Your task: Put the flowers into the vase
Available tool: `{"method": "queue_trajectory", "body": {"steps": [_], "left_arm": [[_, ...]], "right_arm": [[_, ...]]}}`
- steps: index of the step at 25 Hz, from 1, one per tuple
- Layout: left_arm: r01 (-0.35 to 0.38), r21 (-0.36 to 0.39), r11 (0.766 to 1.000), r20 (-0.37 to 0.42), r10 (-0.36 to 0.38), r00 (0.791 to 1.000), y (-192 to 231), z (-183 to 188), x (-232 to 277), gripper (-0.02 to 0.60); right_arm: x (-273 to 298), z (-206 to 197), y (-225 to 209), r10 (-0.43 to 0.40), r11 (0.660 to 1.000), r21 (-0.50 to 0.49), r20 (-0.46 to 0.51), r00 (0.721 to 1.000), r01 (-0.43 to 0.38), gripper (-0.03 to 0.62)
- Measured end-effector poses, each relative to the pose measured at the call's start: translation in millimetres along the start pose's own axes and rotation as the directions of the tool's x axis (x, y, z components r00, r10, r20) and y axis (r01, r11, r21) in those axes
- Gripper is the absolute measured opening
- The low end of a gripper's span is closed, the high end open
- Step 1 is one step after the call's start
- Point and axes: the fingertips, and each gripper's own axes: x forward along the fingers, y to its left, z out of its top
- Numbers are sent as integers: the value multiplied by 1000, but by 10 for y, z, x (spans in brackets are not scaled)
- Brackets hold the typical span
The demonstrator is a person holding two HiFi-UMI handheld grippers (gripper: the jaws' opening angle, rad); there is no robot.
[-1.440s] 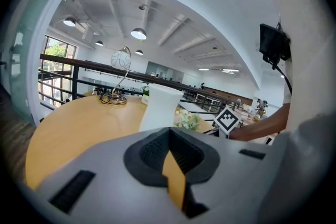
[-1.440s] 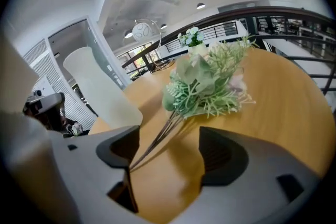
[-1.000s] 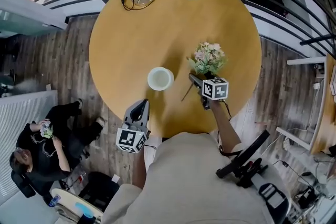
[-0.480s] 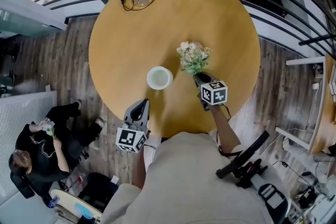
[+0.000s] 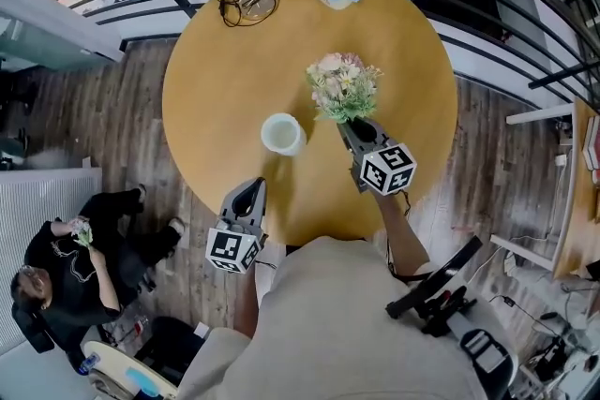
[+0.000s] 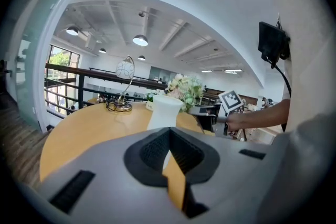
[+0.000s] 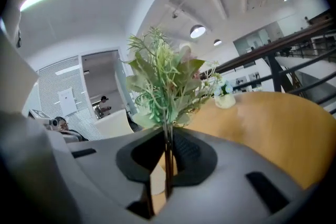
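Right gripper (image 5: 349, 128) is pinched tight on the stems, low down, so the flowers (image 5: 342, 86) stand upright over the bench (image 5: 225, 61), lined up to go stems-first into the vase (image 5: 282, 134) just beside them. Left gripper (image 5: 246, 197) sits closed and empty at the bench edge, probably on standby to steady the vase.

The vase (image 5: 282, 134) stands on the table (image 5: 216, 80), flowers (image 5: 342, 87) to its right.

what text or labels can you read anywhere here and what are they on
No readable text.
Cube on left gripper: square patterns only, no letters.
Cube on right gripper: the same.
Sheet on slatted wall: too small to read.
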Motion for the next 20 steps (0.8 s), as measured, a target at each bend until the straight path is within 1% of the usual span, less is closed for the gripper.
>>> {"method": "queue_trajectory", "body": {"steps": [4,9,13,17,20], "left_arm": [[-3,9,1000,35,2,999,-34,71,-44,6],[-16,25,1000,99,13,995,-43,213,-139,6],[-40,47,998,149,33,988,-9,322,-165,6],[-75,65,995,175,63,983,33,431,-230,6],[-99,81,992,180,83,980,57,487,-240,6]], "right_arm": [[-23,583,319,74,995,-77,113,991,-65,41],[-131,1103,793,179,979,-143,230,957,-148,41],[-74,1361,1096,267,950,-231,256,929,-210,41],[12,1513,1317,331,925,-279,259,907,-258,41],[108,1605,1453,379,905,-307,266,886,-295,41]]}}
